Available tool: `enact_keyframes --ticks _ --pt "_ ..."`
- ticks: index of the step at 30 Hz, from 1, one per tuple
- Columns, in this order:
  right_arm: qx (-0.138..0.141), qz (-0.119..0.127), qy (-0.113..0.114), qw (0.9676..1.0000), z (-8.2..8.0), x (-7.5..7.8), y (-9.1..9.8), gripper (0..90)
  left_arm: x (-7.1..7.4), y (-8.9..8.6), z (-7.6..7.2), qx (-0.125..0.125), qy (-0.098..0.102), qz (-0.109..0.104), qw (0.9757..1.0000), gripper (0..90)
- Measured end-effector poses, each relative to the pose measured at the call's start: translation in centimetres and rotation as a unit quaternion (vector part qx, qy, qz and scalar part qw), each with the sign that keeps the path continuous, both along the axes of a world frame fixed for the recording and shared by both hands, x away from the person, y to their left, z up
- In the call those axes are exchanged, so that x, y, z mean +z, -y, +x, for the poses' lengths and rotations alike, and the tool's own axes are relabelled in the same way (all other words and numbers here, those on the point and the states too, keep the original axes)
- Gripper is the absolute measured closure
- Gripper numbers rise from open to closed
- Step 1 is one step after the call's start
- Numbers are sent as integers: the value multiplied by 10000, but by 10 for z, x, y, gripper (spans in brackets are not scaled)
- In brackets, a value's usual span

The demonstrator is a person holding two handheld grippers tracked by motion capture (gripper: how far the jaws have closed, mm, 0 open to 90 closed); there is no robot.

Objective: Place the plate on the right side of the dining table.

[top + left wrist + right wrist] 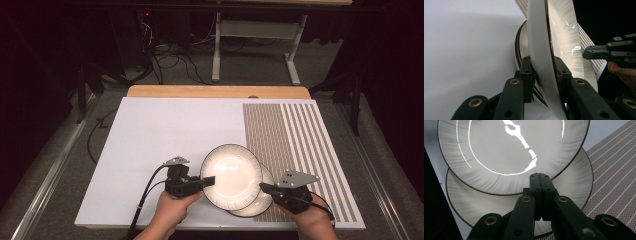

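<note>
Two cream plates with dark rims lie at the near middle of the table. The upper plate (232,175) (541,50) (511,145) is tilted up, and my left gripper (209,180) (544,65) is shut on its left rim, one jaw on each face. The lower plate (262,202) (522,37) (474,202) lies flat under it, partly covered. My right gripper (263,186) (540,176) (585,53) hovers over the lower plate at the upper plate's right edge. Its jaws are shut together with nothing between them.
The plates rest where a white mat (160,140) meets a brown striped placemat (290,130). A wooden table edge (215,91) runs along the far side. Cables and a metal stand (217,50) sit on the floor beyond.
</note>
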State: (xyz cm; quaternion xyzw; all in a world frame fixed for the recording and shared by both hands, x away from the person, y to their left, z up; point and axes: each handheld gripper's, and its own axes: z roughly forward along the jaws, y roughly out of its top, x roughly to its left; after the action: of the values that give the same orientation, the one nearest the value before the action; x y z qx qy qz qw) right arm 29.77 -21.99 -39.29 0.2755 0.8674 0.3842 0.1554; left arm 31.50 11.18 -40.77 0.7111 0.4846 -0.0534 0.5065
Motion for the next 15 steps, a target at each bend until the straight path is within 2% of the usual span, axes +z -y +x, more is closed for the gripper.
enact_keyframes --ticks 6,11,15 --pt "-12 133 140 9998 -3 6 4 847 1 0 -1 42 131 -118 9998 759" --pt "-191 269 228 9992 -1 10 11 791 3 -1 -2 38 271 -195 9994 778" --pt "-358 413 217 9983 0 13 18 705 5 0 -3 -3 359 -228 9991 789"
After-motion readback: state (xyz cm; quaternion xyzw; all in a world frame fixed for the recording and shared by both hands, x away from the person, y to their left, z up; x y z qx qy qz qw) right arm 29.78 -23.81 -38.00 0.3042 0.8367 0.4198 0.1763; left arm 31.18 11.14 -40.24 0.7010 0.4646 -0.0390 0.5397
